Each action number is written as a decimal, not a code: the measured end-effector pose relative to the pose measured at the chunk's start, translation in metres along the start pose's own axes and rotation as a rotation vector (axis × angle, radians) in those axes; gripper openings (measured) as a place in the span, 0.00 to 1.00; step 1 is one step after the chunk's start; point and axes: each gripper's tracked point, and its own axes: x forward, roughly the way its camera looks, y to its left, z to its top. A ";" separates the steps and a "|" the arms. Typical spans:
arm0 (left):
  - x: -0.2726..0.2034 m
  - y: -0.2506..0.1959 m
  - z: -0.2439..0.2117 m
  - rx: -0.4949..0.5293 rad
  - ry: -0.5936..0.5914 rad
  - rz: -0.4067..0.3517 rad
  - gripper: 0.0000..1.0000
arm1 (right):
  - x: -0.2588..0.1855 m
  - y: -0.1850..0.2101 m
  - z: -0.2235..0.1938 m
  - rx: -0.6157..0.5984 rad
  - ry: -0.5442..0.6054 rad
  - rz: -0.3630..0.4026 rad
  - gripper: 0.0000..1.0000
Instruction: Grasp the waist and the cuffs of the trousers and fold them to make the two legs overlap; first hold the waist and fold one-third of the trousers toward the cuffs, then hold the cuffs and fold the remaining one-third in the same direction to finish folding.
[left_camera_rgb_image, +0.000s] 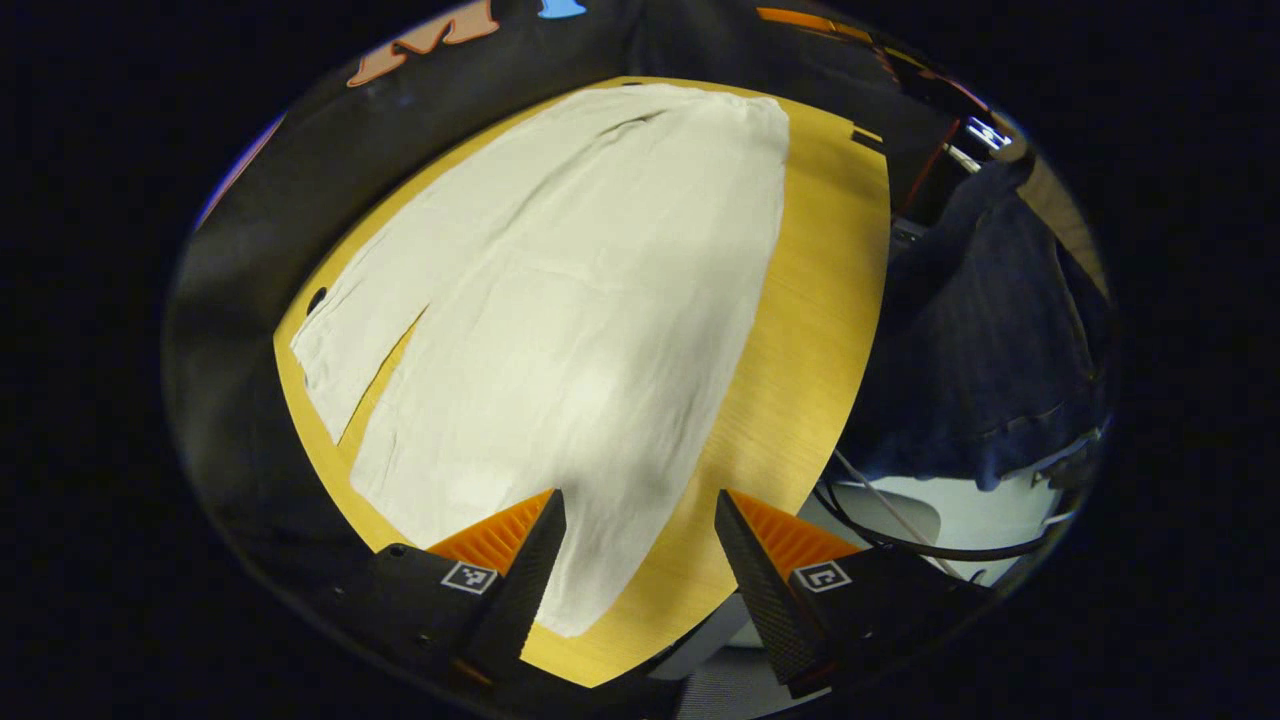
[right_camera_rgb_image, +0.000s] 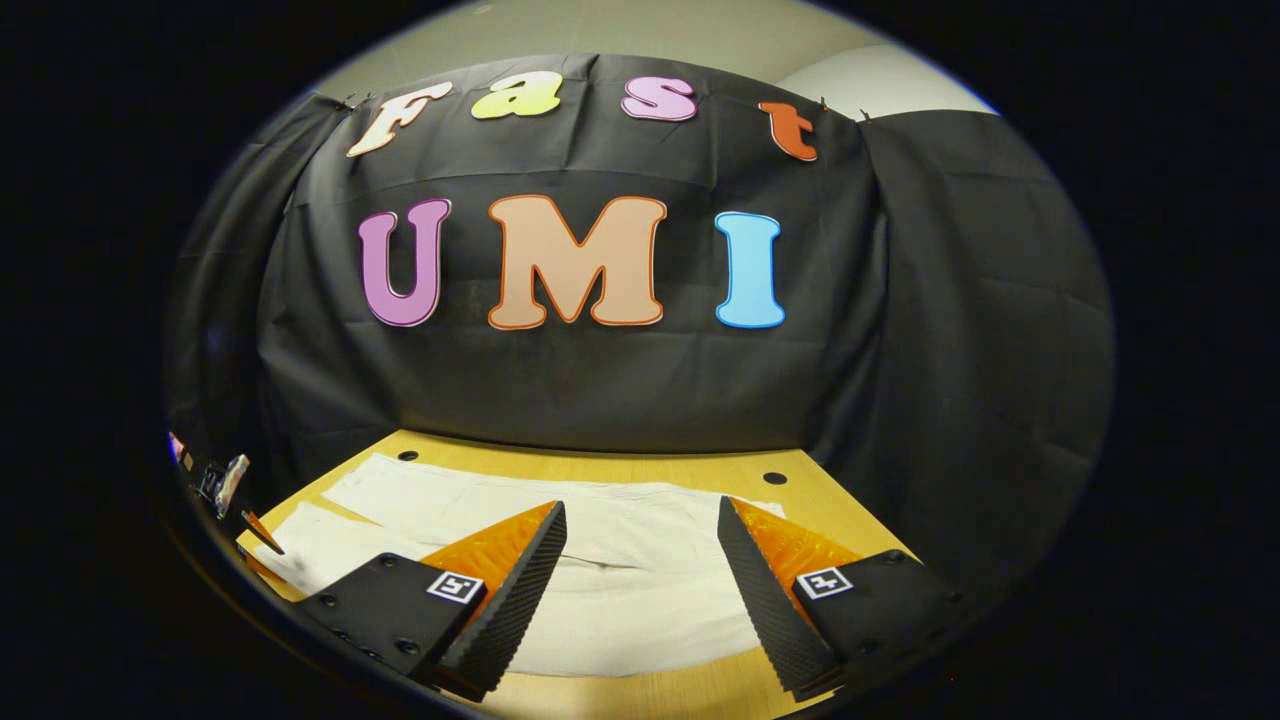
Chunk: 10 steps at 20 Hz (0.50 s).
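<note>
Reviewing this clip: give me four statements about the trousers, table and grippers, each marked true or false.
1. The trousers lie spread flat on the table. True.
2. The left gripper is clamped on the waist. False: its jaws stand open, holding nothing.
3. The right gripper has its jaws open above the trousers. True.
4. The trousers are already folded in thirds. False: both legs still lie side by side, unfolded.

Both hand-held grippers open, holding nothing.
L hand-held gripper (left_camera_rgb_image: 640, 505): fingers spread wide, pointing fwd and down. R hand-held gripper (right_camera_rgb_image: 642, 515): fingers equally wide apart, aimed level, nothing between.
</note>
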 end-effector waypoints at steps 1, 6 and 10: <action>0.003 -0.001 -0.003 0.016 0.020 -0.008 0.92 | 0.000 -0.001 -0.004 -0.008 0.006 -0.004 0.98; 0.017 0.003 -0.017 0.082 0.084 -0.039 0.90 | 0.000 -0.005 -0.009 -0.037 0.024 -0.021 0.98; 0.024 0.004 -0.025 0.109 0.128 -0.065 0.88 | -0.001 -0.009 -0.013 -0.026 0.031 -0.029 0.98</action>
